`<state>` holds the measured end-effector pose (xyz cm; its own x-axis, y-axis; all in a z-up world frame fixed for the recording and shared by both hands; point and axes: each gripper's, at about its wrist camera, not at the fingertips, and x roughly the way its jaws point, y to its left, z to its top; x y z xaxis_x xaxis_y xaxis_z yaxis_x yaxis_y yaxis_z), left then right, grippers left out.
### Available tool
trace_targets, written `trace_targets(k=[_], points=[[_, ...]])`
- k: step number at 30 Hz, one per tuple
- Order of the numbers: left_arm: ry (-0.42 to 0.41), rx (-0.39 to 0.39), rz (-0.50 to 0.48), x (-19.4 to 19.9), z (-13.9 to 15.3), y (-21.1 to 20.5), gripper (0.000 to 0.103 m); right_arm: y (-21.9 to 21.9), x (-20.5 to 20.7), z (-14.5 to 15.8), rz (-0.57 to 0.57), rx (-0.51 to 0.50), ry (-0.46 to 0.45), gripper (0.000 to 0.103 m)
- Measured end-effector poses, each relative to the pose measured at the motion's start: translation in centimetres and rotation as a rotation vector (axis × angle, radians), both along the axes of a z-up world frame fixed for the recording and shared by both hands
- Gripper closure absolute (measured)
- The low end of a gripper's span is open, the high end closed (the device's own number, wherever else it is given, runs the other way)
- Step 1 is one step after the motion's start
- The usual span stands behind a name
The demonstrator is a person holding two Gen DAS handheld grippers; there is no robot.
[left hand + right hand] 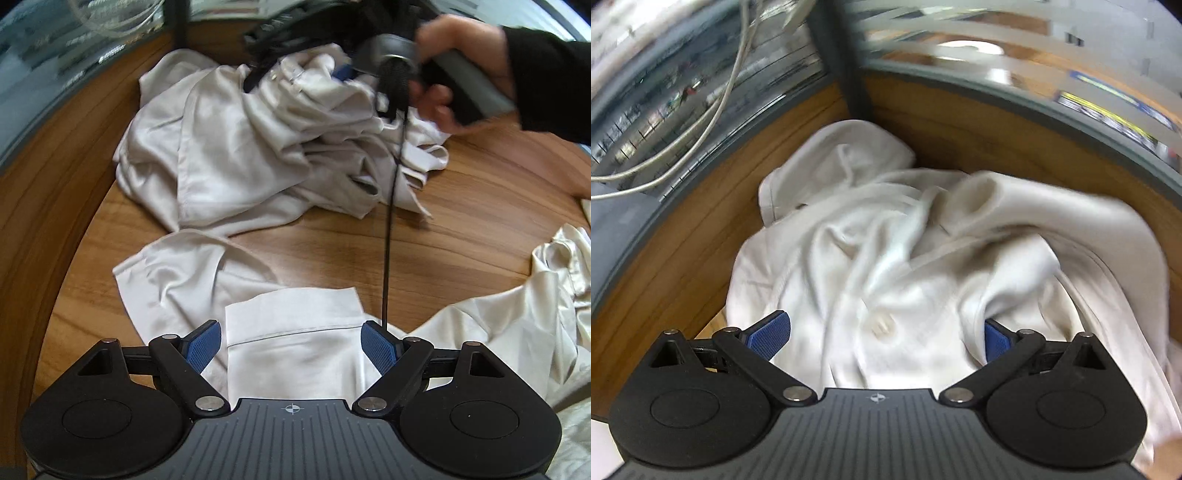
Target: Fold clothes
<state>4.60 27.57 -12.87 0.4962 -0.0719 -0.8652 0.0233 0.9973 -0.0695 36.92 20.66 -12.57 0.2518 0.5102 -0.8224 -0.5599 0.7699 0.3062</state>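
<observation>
hovering with jaws spread and empty, the left gripper (291, 345) and right gripper (882, 338) face crumpled pale clothes (258, 147) heaped on the wooden table (461, 229), nothing visibly folded, so the task looks barely begun.

cream clothes (236, 147), brown woodgrain table (461, 229)

Right gripper (886, 338) spread wide over crumpled white garment (886, 258)
</observation>
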Motion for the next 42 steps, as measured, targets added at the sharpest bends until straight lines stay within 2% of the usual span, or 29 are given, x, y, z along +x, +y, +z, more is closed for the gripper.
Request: trace_targets(k=[4, 9, 15, 21, 28, 37, 42], points=[[-0.027, 0.064, -0.022, -0.6, 0.8, -1.2, 0.018, -3.4, -2.6, 0.8, -0.061, -0.014, 0.012, 0.000], [-0.050, 0.085, -0.040, -1.9, 2.1, -2.7, 0.018, -9.4, -6.5, 2.1, -0.104, -0.045, -0.007, 0.000], [-0.069, 0.112, -0.098, -3.9, 3.2, -5.7, 0.018, -18.7, -12.1, 3.2, -0.175, -0.043, -0.023, 0.000], [-0.068, 0.134, -0.167, -5.7, 3.3, -9.3, 0.018, -27.3, -18.7, 2.9, -0.256, -0.030, 0.002, 0.000], [-0.037, 0.113, -0.239, -6.9, 2.3, -13.3, 0.018, -36.5, -27.0, 1.8, -0.381, -0.043, 0.055, 0.000], [0.011, 0.081, -0.373, -5.4, -0.1, -20.2, 0.018, -45.6, -36.6, -0.9, -0.578, -0.085, 0.115, 0.000], [0.039, 0.162, -0.450, -4.1, -2.0, -24.1, 0.020, -49.0, -40.3, -2.3, -0.648, -0.073, 0.147, 0.000]])
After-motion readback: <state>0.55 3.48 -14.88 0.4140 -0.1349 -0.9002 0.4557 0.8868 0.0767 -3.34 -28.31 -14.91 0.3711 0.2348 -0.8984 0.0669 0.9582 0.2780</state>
